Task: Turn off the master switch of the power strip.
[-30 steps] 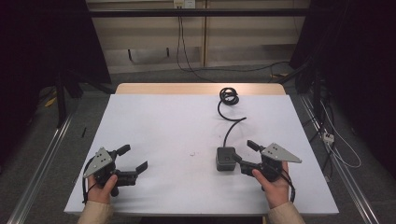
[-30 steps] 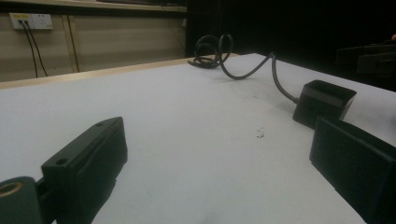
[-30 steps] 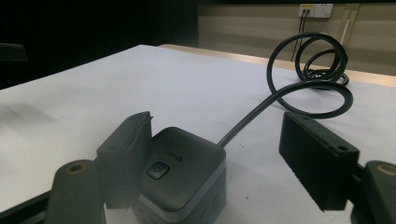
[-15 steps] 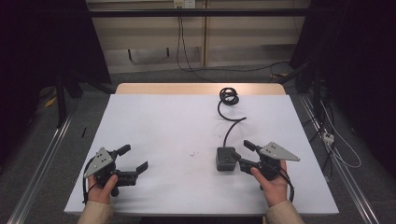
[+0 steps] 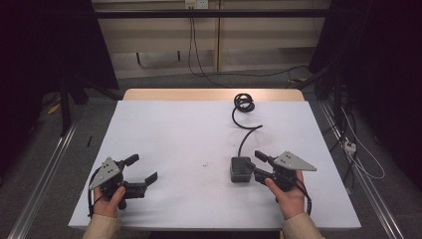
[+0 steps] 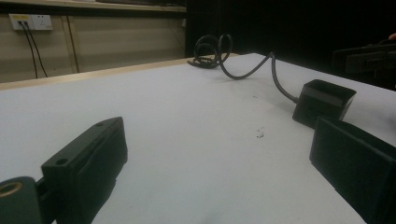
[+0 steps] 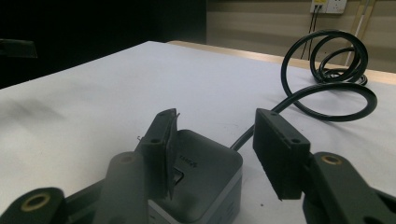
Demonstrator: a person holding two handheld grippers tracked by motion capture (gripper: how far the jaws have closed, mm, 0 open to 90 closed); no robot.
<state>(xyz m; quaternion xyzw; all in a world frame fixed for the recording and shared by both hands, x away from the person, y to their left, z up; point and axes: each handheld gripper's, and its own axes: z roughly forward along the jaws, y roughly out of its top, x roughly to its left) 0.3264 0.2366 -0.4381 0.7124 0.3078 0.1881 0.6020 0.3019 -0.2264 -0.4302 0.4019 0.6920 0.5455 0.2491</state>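
white-covered rectangular table (image 5: 199,129). small dark grey square plastic box (image 5: 241,169) lies right of centre, toward the 5 o'clock part of the table; its black round cable (image 5: 245,137) runs toward 12 o'clock and ends in a coil near the far edge. right gripper (image 5: 261,165) sits at the box's 3 o'clock side, jaws spread wide, one jaw over the box top, nothing clamped. left gripper (image 5: 141,169) rests at 7 o'clock, well apart from the box, jaws wide open and empty.
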